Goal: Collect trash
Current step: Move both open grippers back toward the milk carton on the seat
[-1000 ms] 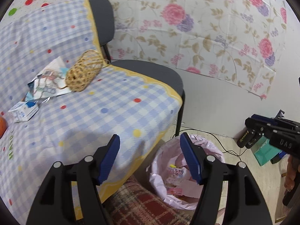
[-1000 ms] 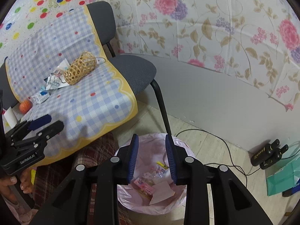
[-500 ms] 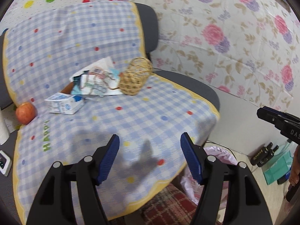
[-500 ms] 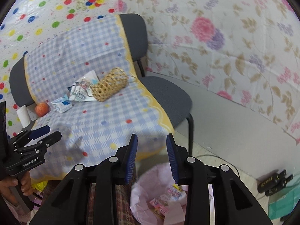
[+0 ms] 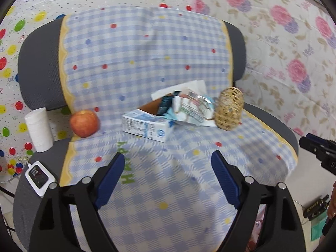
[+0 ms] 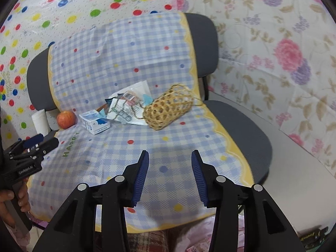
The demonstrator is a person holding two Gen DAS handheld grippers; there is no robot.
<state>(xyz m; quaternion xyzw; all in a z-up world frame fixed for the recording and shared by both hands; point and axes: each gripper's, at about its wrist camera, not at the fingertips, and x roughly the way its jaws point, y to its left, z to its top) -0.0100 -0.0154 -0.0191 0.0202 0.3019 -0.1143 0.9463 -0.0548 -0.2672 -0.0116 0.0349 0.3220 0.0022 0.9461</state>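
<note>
Left hand-held gripper (image 5: 168, 163): jaws wide apart, just been opening, nothing between them, poised over the front part of the checked cloth (image 5: 147, 63). Right hand-held gripper (image 6: 170, 161): jaws parted, also just been opening, nothing between them, over the cloth's front edge. Carrier: grey chairs (image 6: 241, 130) draped with the blue-and-white checked, yellow-bordered cloth, which runs from the seat up the backrest. Trash, at the back of the seat where it meets the backrest: one small white-and-blue carton (image 5: 147, 126) lying on its side; touching its right end, a heap of crumpled wrappers and papers (image 5: 187, 103). Other contents: woven basket (image 6: 168, 109) on its side, touching the right edge of the paper heap, near the cloth's right border; red apple (image 5: 84, 123) near the cloth's left edge, apart from the carton; white paper roll (image 5: 38, 130) upright, off the cloth, left of the apple; small white device with dark screen (image 5: 38, 177) at the seat's front left corner.
</note>
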